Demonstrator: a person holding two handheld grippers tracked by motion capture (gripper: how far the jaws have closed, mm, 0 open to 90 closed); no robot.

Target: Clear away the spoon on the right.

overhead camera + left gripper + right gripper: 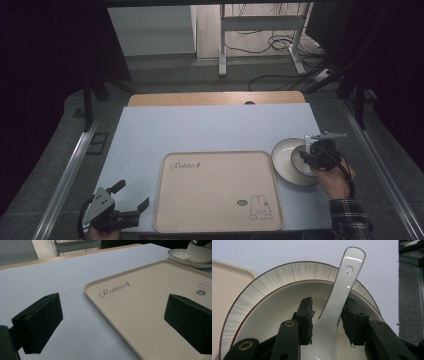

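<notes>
A beige rectangular plastic tray (215, 192) is marked with grey "Rabbit" script and a little bunny drawing. The round white ceramic plate (259, 287) is rimmed with fine grey streaks and a thin brown line. A glossy white ceramic spoon (337, 300) is seen too.

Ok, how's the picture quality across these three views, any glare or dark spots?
High view: surroundings nearly black, table evenly lit. Right gripper view: sharp, with bright glare streaks on the spoon handle. Left gripper view: tray lettering readable, the near jaws dark and slightly soft.
</notes>
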